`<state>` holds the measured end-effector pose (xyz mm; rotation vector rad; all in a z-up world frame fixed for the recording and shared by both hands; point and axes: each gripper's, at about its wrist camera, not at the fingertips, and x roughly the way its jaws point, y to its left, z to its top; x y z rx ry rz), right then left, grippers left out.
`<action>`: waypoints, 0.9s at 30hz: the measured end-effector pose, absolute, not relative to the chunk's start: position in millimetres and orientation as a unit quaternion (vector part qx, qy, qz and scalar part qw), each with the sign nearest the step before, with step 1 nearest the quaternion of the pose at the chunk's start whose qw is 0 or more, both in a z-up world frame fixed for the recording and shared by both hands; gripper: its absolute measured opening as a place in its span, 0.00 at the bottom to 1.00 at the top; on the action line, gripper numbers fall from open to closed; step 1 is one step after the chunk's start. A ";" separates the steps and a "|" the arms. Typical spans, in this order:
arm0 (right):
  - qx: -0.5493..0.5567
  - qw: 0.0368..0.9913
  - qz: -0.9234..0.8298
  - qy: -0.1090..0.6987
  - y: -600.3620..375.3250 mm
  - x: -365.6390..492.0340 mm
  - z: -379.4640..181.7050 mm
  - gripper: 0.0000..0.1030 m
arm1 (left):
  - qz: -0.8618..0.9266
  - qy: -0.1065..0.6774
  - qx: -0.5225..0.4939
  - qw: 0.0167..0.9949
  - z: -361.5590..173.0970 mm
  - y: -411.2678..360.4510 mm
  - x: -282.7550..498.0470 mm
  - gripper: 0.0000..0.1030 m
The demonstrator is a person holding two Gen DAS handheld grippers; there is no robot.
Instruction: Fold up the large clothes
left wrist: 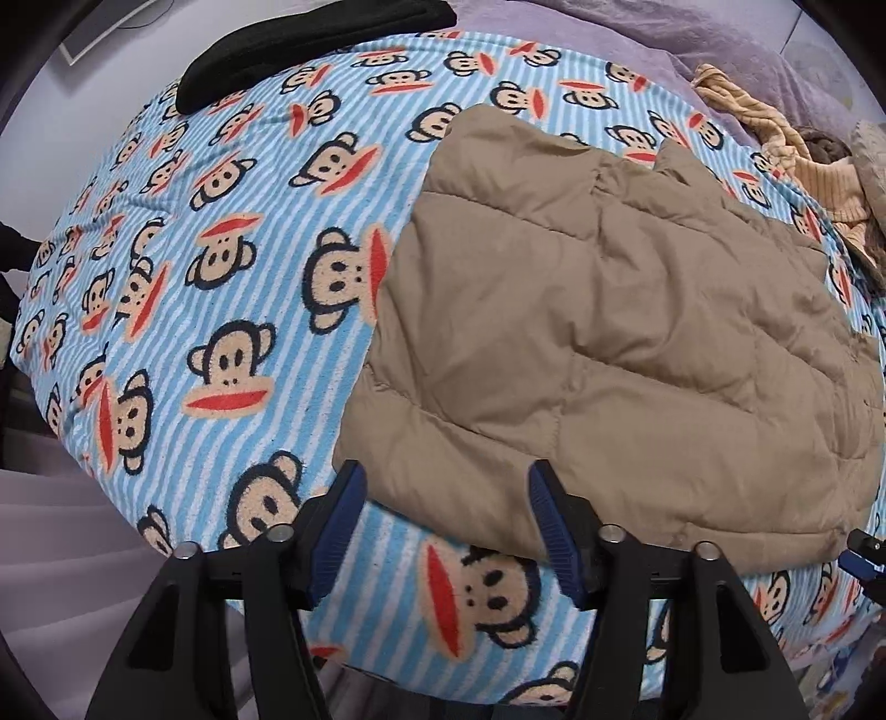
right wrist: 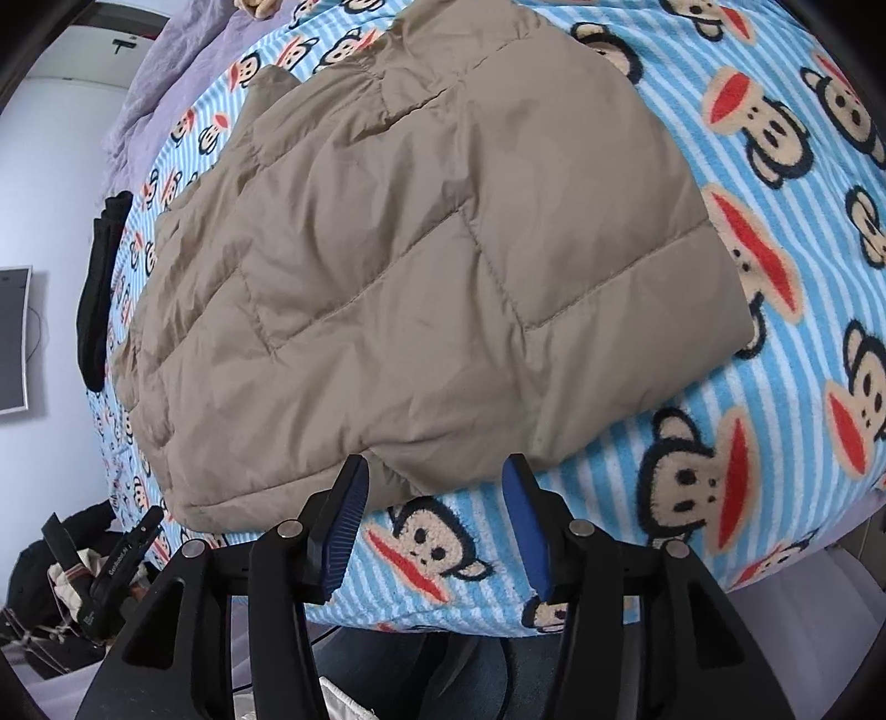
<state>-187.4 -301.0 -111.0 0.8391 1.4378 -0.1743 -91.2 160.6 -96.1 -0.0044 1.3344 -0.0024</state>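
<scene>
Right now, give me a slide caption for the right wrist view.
Open right gripper poised at the near edge of a tan quilted jacket lying on a monkey-print striped blanket.

The quilted jacket (left wrist: 609, 343) lies flat on the monkey-print blanket (left wrist: 221, 277), which covers the bed; in the left wrist view the jacket fills the right half, a dark garment (left wrist: 310, 39) lies on the blanket's far left edge, and a heap of clothes (left wrist: 803, 160) sits at the far right, behind the jacket; both grippers hang at the jacket's near edge.
</scene>
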 end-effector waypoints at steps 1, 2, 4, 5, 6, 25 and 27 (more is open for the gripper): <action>0.369 0.671 -0.071 0.639 -299.0 -187.1 -109.6 0.56 | 0.002 0.613 -0.001 0.790 -91.8 157.7 -94.3 0.94; 0.366 0.673 -0.065 0.640 -297.7 -187.0 -108.1 0.57 | 0.005 0.605 0.001 0.796 -87.6 156.2 -96.9 0.99; 0.361 0.676 -0.054 0.640 -296.5 -187.8 -105.4 0.58 | 0.006 0.599 0.007 0.801 -80.5 148.4 -104.6 0.99; 0.359 0.678 -0.049 0.639 -296.4 -189.1 -104.1 0.59 | 0.006 0.601 0.008 0.800 -79.3 147.2 -106.1 0.99; 0.358 0.679 -0.045 0.640 -295.2 -188.1 -103.7 0.60 | 0.007 0.601 0.007 0.799 -77.8 145.6 -108.3 0.99; 0.300 0.718 -0.020 0.627 -217.1 -156.5 -81.0 0.80 | -0.054 0.605 0.041 0.793 -77.5 146.5 -83.3 0.99; 0.299 0.715 -0.024 0.632 -202.4 -151.3 -86.2 0.80 | -0.060 0.611 0.043 0.788 -82.6 152.2 -76.0 0.99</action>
